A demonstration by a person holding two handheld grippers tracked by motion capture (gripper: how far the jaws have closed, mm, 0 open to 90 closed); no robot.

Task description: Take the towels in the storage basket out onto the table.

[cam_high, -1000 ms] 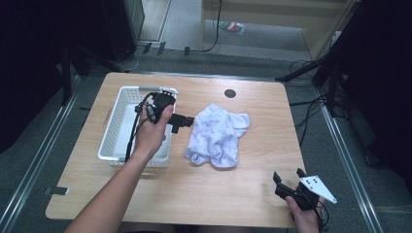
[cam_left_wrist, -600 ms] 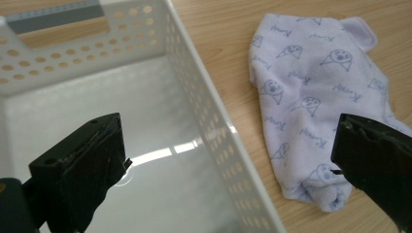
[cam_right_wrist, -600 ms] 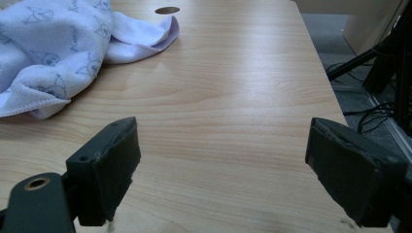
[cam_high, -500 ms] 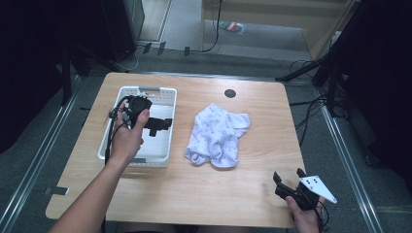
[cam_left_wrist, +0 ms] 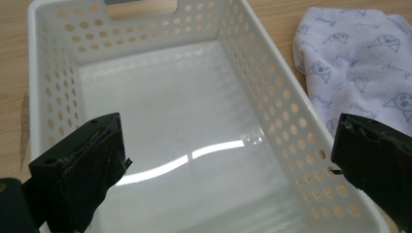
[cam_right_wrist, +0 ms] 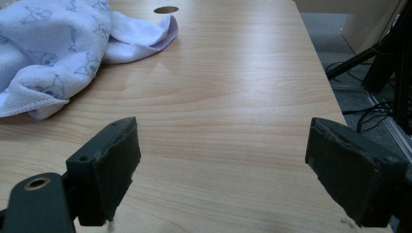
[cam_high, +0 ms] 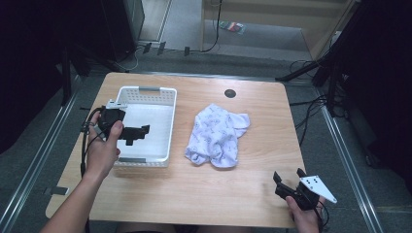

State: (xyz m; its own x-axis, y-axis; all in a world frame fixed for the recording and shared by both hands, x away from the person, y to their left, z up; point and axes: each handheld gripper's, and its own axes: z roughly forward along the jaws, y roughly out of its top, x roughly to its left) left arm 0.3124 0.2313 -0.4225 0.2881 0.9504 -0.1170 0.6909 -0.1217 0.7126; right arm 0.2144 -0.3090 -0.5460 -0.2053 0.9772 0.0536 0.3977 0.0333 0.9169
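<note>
Left tongs [cam_high: 138, 133] held up at left by the left hand [cam_high: 104, 145], jaws wide apart, forearm angled in from bottom-left. Right tongs [cam_high: 286, 180] low at bottom right, jaws wide apart, gripped by the right hand [cam_high: 307, 218].

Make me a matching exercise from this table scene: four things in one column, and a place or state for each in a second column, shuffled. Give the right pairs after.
Things
1. white basket
2. printed cloth
3. left gripper
4. right gripper

Places or states
A. crumpled on the middle of the table
B. near the table's front right corner, jaws open
C. empty, at the table's left
D. held above the basket, jaws open

Pairs: 1-C, 2-A, 3-D, 4-B
</note>
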